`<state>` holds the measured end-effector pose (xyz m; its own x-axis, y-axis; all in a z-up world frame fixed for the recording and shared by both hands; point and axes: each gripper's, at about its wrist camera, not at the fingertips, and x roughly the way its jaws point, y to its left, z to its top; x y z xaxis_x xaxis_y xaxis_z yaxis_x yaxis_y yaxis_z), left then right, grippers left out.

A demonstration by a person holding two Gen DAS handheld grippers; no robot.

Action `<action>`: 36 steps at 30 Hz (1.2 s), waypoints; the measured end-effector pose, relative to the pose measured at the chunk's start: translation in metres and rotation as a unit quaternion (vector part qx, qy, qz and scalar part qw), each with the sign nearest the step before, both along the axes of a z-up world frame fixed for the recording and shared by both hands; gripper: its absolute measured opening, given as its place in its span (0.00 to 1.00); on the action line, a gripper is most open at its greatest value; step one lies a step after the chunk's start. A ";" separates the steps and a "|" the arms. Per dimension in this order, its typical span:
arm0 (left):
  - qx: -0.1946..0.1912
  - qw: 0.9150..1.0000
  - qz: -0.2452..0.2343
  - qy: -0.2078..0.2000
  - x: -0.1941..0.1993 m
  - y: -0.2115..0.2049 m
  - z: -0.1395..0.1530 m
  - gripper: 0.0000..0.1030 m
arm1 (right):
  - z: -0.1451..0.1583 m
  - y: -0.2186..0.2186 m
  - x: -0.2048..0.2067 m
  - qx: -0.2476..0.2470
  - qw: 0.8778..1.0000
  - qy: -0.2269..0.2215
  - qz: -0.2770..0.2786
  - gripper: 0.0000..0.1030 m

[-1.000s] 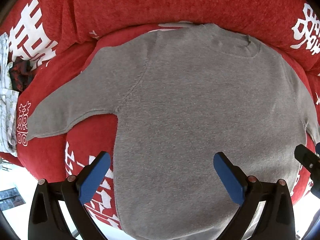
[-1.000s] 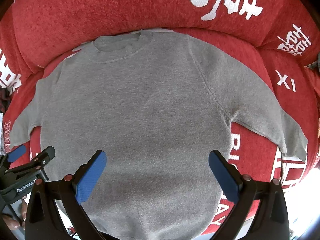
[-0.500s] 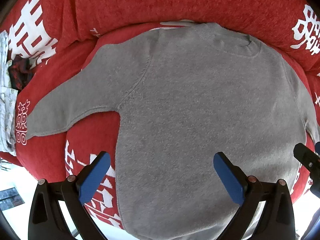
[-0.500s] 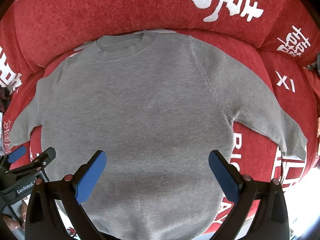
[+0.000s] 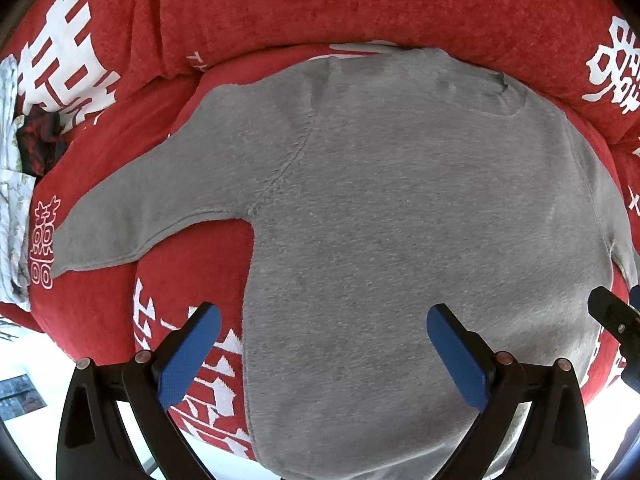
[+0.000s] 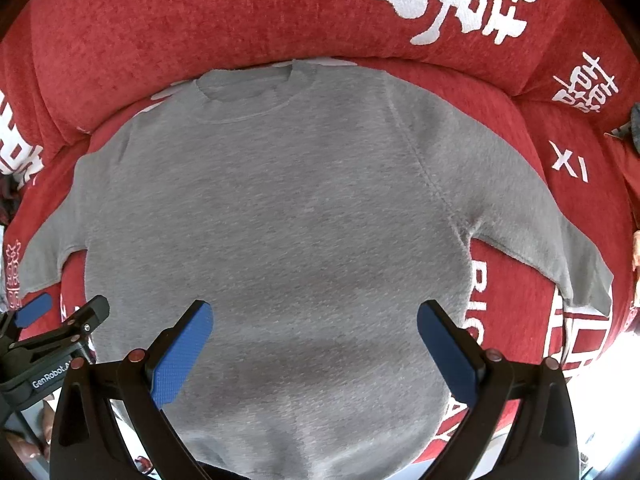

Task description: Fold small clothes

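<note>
With the grey sweater (image 5: 400, 220) spread flat on the red sofa (image 5: 320, 4) ahead of me, folding hasn't begun. My left tool (image 5: 324, 344) and right tool (image 6: 314, 340) hover spread wide, empty. Next, I judge, each pinches a sleeve and folds inward.

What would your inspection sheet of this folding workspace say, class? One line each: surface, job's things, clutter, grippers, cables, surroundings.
Surface: red sofa cover with white characters.
Job's things: grey sweater lying flat, unfolded, collar toward the backrest, both sleeves spread out.
Clutter: dark red cloth and pale floral fabric at the left end.
Grippers: left gripper and right gripper both open, holding nothing, over the hem end.
Cables: nothing seen.
Surroundings: bright, washed out beyond the sofa edge.
</note>
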<state>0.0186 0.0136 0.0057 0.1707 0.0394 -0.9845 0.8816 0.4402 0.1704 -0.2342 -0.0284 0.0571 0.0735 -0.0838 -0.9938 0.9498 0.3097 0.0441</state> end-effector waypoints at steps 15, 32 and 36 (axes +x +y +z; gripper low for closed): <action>-0.017 1.000 0.004 0.010 0.012 0.007 0.000 1.00 | 0.005 0.007 0.015 -0.005 1.000 -0.002 0.005 0.99; -0.038 0.999 0.021 0.013 0.034 0.023 -0.002 1.00 | 0.007 0.013 0.043 -0.008 1.000 0.003 0.022 0.99; -0.040 0.999 0.027 0.014 0.041 0.027 -0.003 1.00 | 0.006 0.015 0.052 -0.007 1.000 0.002 0.027 0.99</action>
